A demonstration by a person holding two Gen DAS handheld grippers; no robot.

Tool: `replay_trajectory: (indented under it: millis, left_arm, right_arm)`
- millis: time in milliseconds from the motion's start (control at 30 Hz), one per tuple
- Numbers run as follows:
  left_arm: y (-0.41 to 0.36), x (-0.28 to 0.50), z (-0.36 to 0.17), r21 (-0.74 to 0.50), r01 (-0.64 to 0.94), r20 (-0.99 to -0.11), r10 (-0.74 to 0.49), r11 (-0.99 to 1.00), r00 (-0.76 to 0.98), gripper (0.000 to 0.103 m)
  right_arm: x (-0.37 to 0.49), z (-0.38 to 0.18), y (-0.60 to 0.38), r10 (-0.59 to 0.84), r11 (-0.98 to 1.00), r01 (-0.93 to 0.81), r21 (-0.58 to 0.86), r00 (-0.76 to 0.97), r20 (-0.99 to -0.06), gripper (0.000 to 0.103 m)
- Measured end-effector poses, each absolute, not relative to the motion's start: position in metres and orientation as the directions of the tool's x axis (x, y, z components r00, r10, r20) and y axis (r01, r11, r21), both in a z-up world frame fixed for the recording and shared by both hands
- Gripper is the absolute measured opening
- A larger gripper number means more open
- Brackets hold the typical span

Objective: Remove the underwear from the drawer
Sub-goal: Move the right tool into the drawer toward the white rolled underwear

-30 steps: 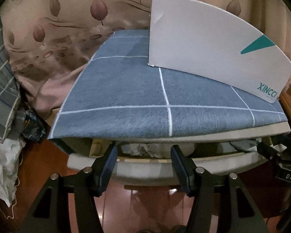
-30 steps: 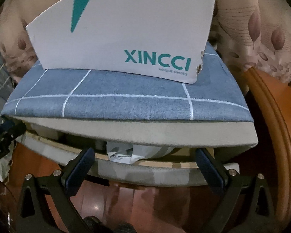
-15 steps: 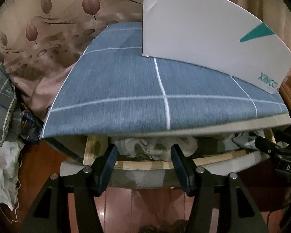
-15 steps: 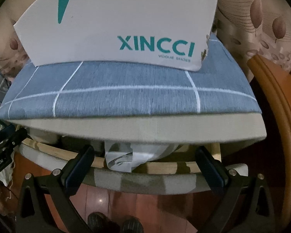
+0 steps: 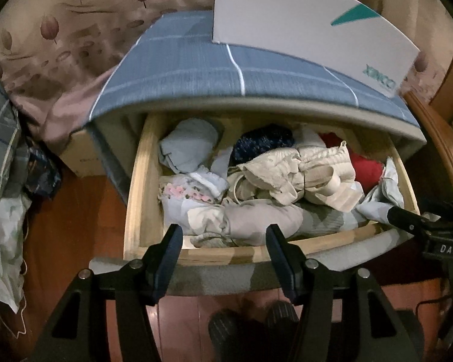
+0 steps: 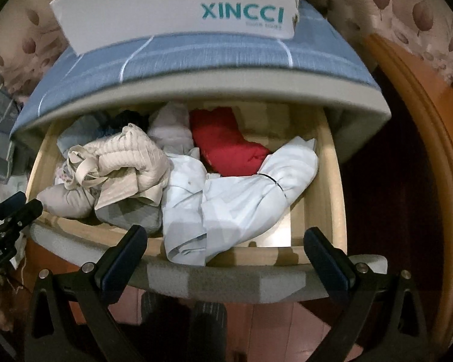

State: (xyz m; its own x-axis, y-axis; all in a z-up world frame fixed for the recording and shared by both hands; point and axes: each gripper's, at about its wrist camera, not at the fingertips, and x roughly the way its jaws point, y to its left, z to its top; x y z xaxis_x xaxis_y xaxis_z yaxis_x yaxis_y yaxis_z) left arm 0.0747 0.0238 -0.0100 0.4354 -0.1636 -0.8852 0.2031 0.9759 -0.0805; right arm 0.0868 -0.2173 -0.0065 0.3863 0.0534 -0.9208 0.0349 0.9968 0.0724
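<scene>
Left wrist: both grippers, left gripper (image 5: 223, 259) and right gripper (image 6: 225, 255), spread empty over open drawer (image 5: 136, 181).

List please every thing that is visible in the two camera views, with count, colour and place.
drawer: one, pale wood, pulled open under the cabinet top.
cream garment: one, bundled, middle of the drawer.
red garment: one, back right of the drawer.
pale blue garment: one, front right, hanging over the drawer's front edge.
dark blue garment: one, at the back.
cabinet cover: one, blue with white lines, on top.
shoe box: one, white with teal XINCCI lettering, on the cover.
curtain: pinkish, leaf pattern, behind.
left gripper: black, open, empty, at the drawer's front.
right gripper: black, open, empty, at the drawer's front.
</scene>
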Motion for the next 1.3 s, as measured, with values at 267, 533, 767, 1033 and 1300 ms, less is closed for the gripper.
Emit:
replay_trajectory:
  millis: [267,533,767,1033,1300]
  left_arm:
    - [0.031,0.040,-0.012,-0.106,0.224,-0.900,-0.189,0.969,0.394,0.059]
    - [0.032,0.028,-0.011,-0.100,0.224,-0.904,-0.183,0.969,0.387,0.059]
    - [0.027,0.039,-0.009,-0.075,0.240,-0.919,-0.161,0.968,0.361,0.059]
    - [0.026,0.064,0.023,-0.113,0.316,-0.928,-0.214,0.942,0.305,0.059]
    - [0.011,0.081,0.017,-0.169,0.366,-0.959,-0.239,0.915,0.153,0.059]
  right_arm:
    - [0.071,-0.016,-0.220,0.085,0.994,0.034,0.100,0.302,-0.949,0.102]
    - [0.077,-0.021,-0.229,0.079,0.995,0.040,0.094,0.268,-0.960,0.102]
    - [0.072,-0.021,-0.222,0.086,0.996,0.014,0.092,0.234,-0.968,0.102]
    - [0.084,0.004,-0.223,0.121,0.992,-0.005,0.124,0.272,-0.955,0.102]
    - [0.092,0.017,-0.236,0.104,0.994,-0.015,0.104,0.230,-0.968,0.102]
